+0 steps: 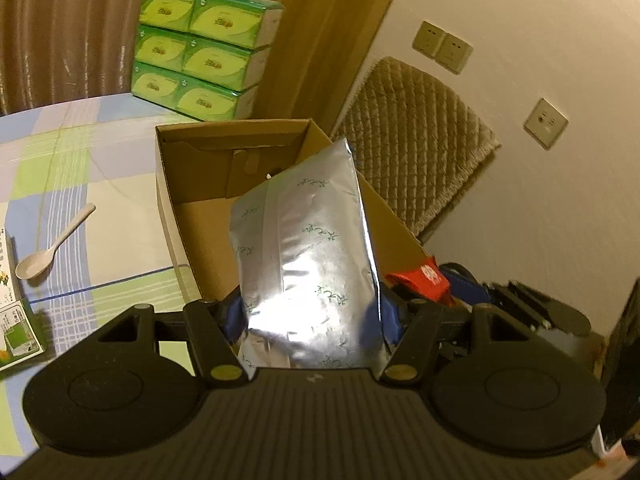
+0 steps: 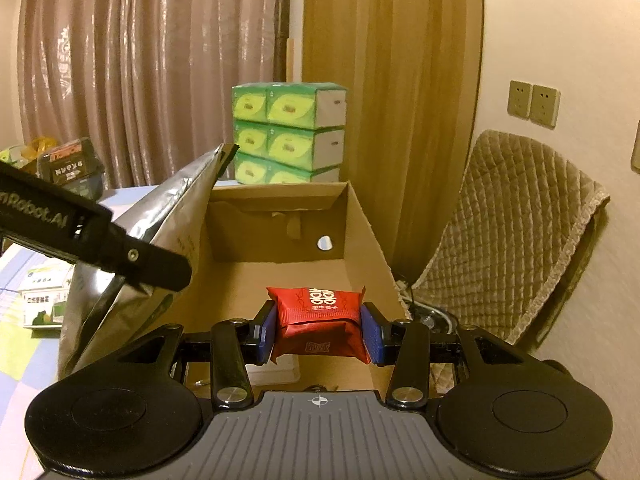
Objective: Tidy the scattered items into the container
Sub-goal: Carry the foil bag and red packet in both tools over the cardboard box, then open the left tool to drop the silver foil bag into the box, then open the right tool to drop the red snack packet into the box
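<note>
An open cardboard box (image 1: 188, 216) (image 2: 368, 236) stands on the checked tablecloth. My left gripper (image 1: 310, 320) is shut on a silver foil pouch (image 1: 308, 248) (image 2: 160, 216), held upright over the near end of the box. My right gripper (image 2: 318, 326) is shut on a small red packet (image 2: 320, 320) (image 1: 424, 278) with white characters, held above the box's near edge, to the right of the pouch. The box floor ahead of both looks bare. A white plastic spoon (image 1: 52, 242) lies on the table left of the box.
A stack of green tissue packs (image 1: 204, 48) (image 2: 288, 136) stands behind the box. A chair with a quilted cover (image 1: 412, 144) (image 2: 508, 232) is to the right. Green-and-white cartons (image 1: 16, 320) (image 2: 44, 300) lie on the table at left. Curtains hang behind.
</note>
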### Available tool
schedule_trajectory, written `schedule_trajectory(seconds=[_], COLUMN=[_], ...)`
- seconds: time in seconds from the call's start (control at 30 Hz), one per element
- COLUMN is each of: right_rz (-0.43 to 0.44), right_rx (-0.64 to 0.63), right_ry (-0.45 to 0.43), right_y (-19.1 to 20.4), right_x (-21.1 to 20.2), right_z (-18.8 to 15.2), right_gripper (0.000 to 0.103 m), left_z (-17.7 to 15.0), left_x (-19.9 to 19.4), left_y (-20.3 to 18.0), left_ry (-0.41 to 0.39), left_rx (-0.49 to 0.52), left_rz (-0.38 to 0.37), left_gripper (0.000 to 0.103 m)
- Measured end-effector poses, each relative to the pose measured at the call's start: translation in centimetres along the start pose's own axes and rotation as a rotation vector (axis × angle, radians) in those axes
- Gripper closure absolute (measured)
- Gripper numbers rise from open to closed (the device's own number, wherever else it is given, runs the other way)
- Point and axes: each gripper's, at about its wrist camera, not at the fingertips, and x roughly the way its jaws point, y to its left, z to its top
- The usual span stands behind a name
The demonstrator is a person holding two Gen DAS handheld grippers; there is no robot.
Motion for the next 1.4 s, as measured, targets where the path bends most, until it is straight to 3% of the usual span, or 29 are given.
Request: schedule_trajectory(seconds=[0.53,0.67,1.03,1.4], right_rz=[-0.004,-0.004,-0.002,0.008], right_rx=[0.006,0.006,0.004,-0.003], right_ry=[0.006,0.006,0.007,0.008], right_y=[-0.9,-0.9,-0.8,0.1], right_x=[1.3,1.3,1.4,1.2], right_z=[0.1,0.1,0.0,-0.1], right_gripper=[0.061,0.061,0.061,0.061], left_z=[0.7,1.0,0.6,-1.5], left_x=[2.1,2.3,0.5,-1.1], left_y=[0.1,0.4,1.3,2.4], left_ry=[-0.004,-0.017,-0.055,-0.032], left_rx=[-0.051,-0.082,-0.078,-0.051], left_rz=[0.006,0.016,0.048,0.093], left_gripper=[0.044,0.040,0.038,0.036])
